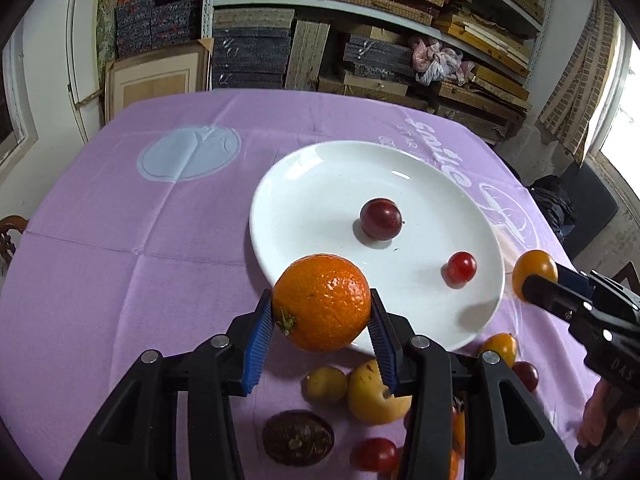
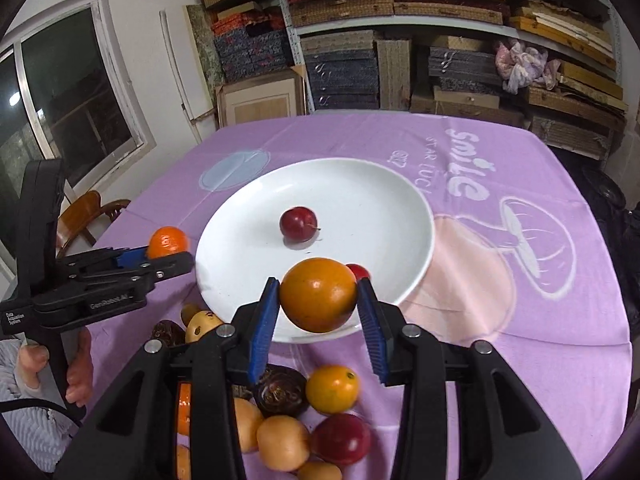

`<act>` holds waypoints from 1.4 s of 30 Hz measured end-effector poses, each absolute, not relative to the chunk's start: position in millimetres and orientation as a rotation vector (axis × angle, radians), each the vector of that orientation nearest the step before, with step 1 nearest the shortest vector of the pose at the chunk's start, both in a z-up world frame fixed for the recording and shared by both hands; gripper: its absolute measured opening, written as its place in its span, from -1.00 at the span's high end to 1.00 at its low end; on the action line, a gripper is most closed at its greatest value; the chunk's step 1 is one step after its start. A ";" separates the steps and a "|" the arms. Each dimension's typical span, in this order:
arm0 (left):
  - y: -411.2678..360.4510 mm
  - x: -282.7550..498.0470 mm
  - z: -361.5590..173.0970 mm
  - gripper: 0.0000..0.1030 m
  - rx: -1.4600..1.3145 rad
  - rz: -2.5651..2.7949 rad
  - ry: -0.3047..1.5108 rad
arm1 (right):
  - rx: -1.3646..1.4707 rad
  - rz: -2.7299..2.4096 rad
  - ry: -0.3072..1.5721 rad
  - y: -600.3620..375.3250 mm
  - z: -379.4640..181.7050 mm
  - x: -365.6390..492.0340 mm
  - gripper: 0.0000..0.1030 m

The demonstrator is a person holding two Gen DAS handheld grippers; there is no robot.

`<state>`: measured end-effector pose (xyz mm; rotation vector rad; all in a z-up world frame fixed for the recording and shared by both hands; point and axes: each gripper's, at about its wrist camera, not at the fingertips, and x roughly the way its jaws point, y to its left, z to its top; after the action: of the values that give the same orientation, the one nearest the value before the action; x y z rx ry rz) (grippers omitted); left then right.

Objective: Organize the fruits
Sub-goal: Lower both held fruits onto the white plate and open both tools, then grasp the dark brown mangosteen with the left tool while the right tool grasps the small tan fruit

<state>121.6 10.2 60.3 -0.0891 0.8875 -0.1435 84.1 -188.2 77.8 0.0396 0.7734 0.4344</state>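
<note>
Left tongs [image 1: 322,312] clenched on a mandarin [image 1: 321,302], right tongs [image 2: 318,304] gripping a smooth orange fruit [image 2: 318,294], both above the plate [image 1: 320,176] edge.

Storeroom: shelves [image 2: 460,28] crammed with stacked boxes [image 2: 340,76] behind table [image 2: 520,320].

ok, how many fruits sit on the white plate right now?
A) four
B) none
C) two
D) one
C: the white plate holds a dark red plum and a smaller red fruit; the orange and the smooth orange fruit are each clamped in jaws, not resting on it.
</note>
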 end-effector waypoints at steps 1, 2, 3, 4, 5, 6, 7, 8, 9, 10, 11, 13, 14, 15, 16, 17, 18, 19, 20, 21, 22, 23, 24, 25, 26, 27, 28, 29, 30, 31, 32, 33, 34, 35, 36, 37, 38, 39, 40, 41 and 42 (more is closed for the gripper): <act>9.1 128.9 53.6 0.10 -0.090 -0.146 0.902 | 0.033 0.444 0.788 -179.6 72.1 91.3 0.24; 9.3 133.5 50.7 0.11 -0.090 -0.150 0.897 | 0.027 0.452 0.801 -172.8 66.9 97.9 0.24; 7.5 137.3 50.4 0.11 -0.077 -0.143 0.890 | 0.020 0.458 0.810 -166.8 62.2 103.6 0.24; 5.9 141.0 50.8 0.11 -0.070 -0.144 0.889 | 0.009 0.460 0.818 -161.9 57.6 108.4 0.24; 5.4 144.0 51.2 0.10 -0.071 -0.155 0.890 | -0.003 0.460 0.826 -158.4 54.2 112.5 0.24; 4.7 147.8 50.7 0.11 -0.077 -0.170 0.898 | -0.014 0.458 0.834 -155.7 50.5 116.9 0.24; 3.0 152.0 49.3 0.11 -0.076 -0.177 0.906 | -0.022 0.452 0.840 -154.1 47.5 120.8 0.24; 1.5 155.6 47.5 0.11 -0.072 -0.179 0.910 | -0.025 0.445 0.840 -154.1 44.3 123.4 0.24; -0.3 159.3 45.1 0.11 -0.065 -0.180 0.913 | -0.027 0.441 0.842 -155.7 41.6 125.5 0.24; -1.4 161.9 42.5 0.10 -0.060 -0.181 0.919 | -0.031 0.440 0.850 -156.9 38.5 127.7 0.23; -1.7 163.7 39.6 0.10 -0.061 -0.184 0.928 | -0.031 0.444 0.854 -158.0 36.8 129.2 0.23; -0.9 162.2 38.4 0.06 -0.064 -0.184 0.929 | -0.032 0.437 0.842 -161.0 38.8 128.3 0.23; -0.7 159.7 41.3 0.06 -0.059 -0.180 0.918 | -0.029 0.434 0.833 -163.6 42.3 126.7 0.23; 0.7 155.2 46.0 0.03 -0.051 -0.171 0.908 | -0.018 0.436 0.819 -167.6 47.9 123.9 0.23; 3.0 149.5 52.2 -0.05 -0.046 -0.162 0.894 | -0.003 0.437 0.801 -172.9 56.0 119.3 0.23; 6.3 143.3 59.6 -0.08 -0.047 -0.160 0.879 | 0.010 0.439 0.777 -178.8 66.0 113.7 0.23; 10.3 134.9 68.7 -0.08 -0.047 -0.157 0.863 | 0.017 0.439 0.748 -184.6 77.0 104.7 0.23; 14.9 125.1 78.7 -0.08 -0.041 -0.153 0.848 | 0.022 0.435 0.718 -190.7 88.6 93.0 0.23; 19.0 114.1 87.2 -0.09 -0.034 -0.145 0.830 | 0.027 0.432 0.684 -198.3 100.4 80.1 0.18; 22.9 102.4 95.1 -0.10 -0.027 -0.136 0.812 | 0.029 0.431 0.649 -206.5 111.6 65.6 0.11; 26.8 89.9 101.2 -0.17 -0.021 -0.129 0.796 | 0.032 0.429 0.617 -213.9 119.7 50.1 -0.13; 30.6 75.2 105.4 -0.25 -0.013 -0.121 0.776 | 0.035 0.423 0.580 -221.5 126.2 32.7 -0.46; 32.8 62.3 107.2 -0.29 -0.004 -0.110 0.759 | 0.035 0.413 0.541 -228.6 130.0 15.2 -0.61; 34.4 48.8 105.8 -0.36 0.011 -0.092 0.742 | 0.028 0.402 0.499 -234.2 131.2 -3.2 -0.78; 34.7 37.7 101.9 -0.42 0.025 -0.077 0.731 | 0.011 0.391 0.461 -238.0 128.8 -20.0 -0.83; 34.2 28.0 95.2 -0.42 0.038 -0.066 0.724 | -0.015 0.387 0.425 -239.8 123.2 -35.2 -0.84; 34.2 20.7 86.4 -0.42 0.046 -0.058 0.724 | -0.037 0.379 0.401 -241.1 116.1 -47.8 -0.85; 34.2 15.9 77.3 -0.42 0.049 -0.051 0.729 | -0.057 0.366 0.385 -241.4 107.1 -56.6 -0.85; 34.9 12.9 67.6 -0.42 0.048 -0.039 0.734 | -0.075 0.356 0.379 -240.5 96.6 -63.3 -0.85; 36.6 13.2 58.8 -0.42 0.044 -0.026 0.741 | -0.092 0.350 0.387 -238.7 86.0 -67.2 -0.85; 38.8 14.3 50.7 -0.42 0.037 -0.020 0.751 | -0.115 0.344 0.410 -235.3 77.9 -66.9 -0.85; 41.7 16.4 43.6 -0.42 0.025 -0.023 0.767 | -0.135 0.349 0.432 -231.9 72.8 -65.8 -0.84; 42.8 19.1 39.2 -0.42 0.015 -0.028 0.778 | -0.147 0.357 0.436 -229.4 69.7 -65.2 -0.84; 43.4 21.4 36.5 -0.42 0.008 -0.033 0.784 | -0.149 0.356 0.434 -228.1 67.3 -65.4 -0.84; 42.8 22.6 35.1 -0.42 0.007 -0.037 0.787 | -0.150 0.356 0.437 -228.1 65.8 -64.9 -0.84; 41.8 23.5 33.8 -0.42 0.009 -0.045 0.788 | -0.151 0.359 0.445 -226.5 63.5 -64.2 -0.84; 39.6 24.4 32.7 -0.42 0.014 -0.056 0.789 | -0.149 0.362 0.451 -226.1 61.8 -63.4 -0.84; 36.8 25.5 31.5 -0.42 0.024 -0.066 0.791 | -0.145 0.363 0.457 -226.6 60.3 -61.8 -0.85; 33.4 26.6 29.6 -0.42 0.038 -0.074 0.797 | -0.142 0.363 0.467 -226.5 58.6 -60.0 -0.85; 30.4 27.0 26.7 -0.42 0.051 -0.077 0.802 | -0.141 0.364 0.477 -226.2 56.6 -57.9 -0.84; 28.5 27.3 24.3 -0.42 0.062 -0.076 0.804 | -0.141 0.361 0.485 -226.4 54.5 -56.8 -0.84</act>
<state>27.3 28.5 24.3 0.0619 0.8043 -0.0759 -56.8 -226.4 54.5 -0.1405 0.4852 0.3608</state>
